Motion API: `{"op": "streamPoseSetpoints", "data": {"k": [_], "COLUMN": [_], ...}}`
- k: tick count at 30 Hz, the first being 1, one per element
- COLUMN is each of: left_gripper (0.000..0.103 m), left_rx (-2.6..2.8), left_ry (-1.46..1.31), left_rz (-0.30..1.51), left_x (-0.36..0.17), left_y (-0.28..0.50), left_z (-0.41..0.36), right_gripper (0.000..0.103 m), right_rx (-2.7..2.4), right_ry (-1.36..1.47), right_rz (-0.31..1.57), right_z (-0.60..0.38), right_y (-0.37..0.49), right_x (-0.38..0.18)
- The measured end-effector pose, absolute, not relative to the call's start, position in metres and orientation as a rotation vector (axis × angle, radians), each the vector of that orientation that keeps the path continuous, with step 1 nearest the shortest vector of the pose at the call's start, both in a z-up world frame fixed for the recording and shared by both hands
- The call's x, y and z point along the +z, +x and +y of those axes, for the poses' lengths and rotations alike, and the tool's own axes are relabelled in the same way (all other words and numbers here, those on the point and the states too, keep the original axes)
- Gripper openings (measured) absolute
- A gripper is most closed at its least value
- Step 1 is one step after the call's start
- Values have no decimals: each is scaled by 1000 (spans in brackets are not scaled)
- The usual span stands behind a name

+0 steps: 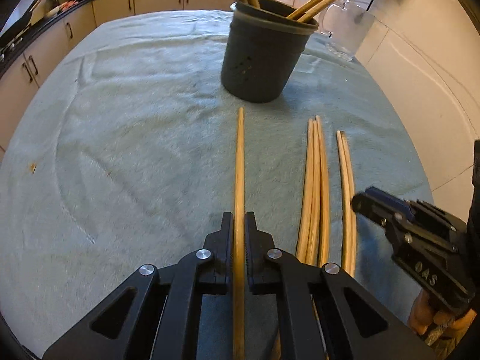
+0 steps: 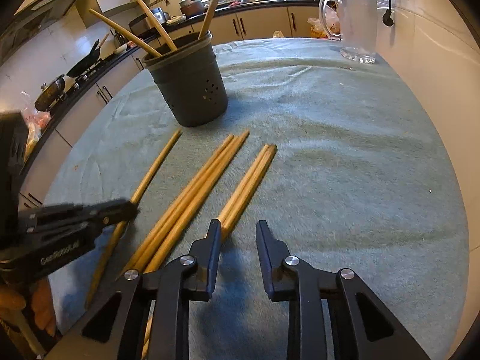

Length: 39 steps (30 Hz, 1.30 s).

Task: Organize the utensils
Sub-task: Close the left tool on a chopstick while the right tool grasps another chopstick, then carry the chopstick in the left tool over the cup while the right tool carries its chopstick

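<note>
Presently, item by item:

Left gripper (image 1: 239,220): jaws closed all but completely on a single chopstick (image 1: 240,162). The stick runs lengthwise through the narrow slot between the pads, its far end reaching ahead of the jaws toward the holder (image 1: 264,60), its near end passing back under the gripper body.

Right gripper (image 2: 238,228): jaws partly apart, nothing gripped. Bare towel (image 2: 345,165) shows in the gap. The left jaw tip stands at the near end of the pair (image 2: 252,180), just beside or touching it; contact cannot be told.

Pair: two chopsticks lying together on the towel, stretching ahead of and left of the right jaws.

Bundle (image 2: 192,198): three chopsticks lying side by side, left of the right jaws, between the pair and the single chopstick.

Holder: dark, round, perforated, upright on the towel, well ahead of both jaws; several chopsticks lean out of it.

Jug (image 2: 357,24): clear glass, with handle, far ahead and right of the right jaws.

Towel: pale green, covering the bench under everything.
</note>
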<state>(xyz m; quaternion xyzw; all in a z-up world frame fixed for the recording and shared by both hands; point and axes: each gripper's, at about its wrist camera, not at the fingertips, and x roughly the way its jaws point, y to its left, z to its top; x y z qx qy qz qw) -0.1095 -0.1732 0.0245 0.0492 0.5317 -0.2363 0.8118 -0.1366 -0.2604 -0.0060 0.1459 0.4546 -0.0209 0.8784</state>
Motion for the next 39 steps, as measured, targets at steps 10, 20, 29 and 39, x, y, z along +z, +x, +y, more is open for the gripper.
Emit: {"op": "streamPoseSetpoints", "data": {"k": [10,20,29,39], "left_gripper": [7,22,34,6], "left_rx": [-539,-546,-545,-548], "left_ry": [30,1,24,95], "left_rz": [1174,1297,1315,1295], "left_x": [23,33,31,34], "left_y": [-116,-94,-63,-46], "left_z": [-156,-140,-163,-190], "right_gripper": [13,19,19,12], "right_rx": [-104,-207,-245,-282], "right_ry": [362,268,277,262], "right_rz": [993,1081,1161,1258], "right_z": [-275,-310,-322,-339], "right_y": [-125,-148,-115,-62], "right_x": [-8,-5,-5,-5]}}
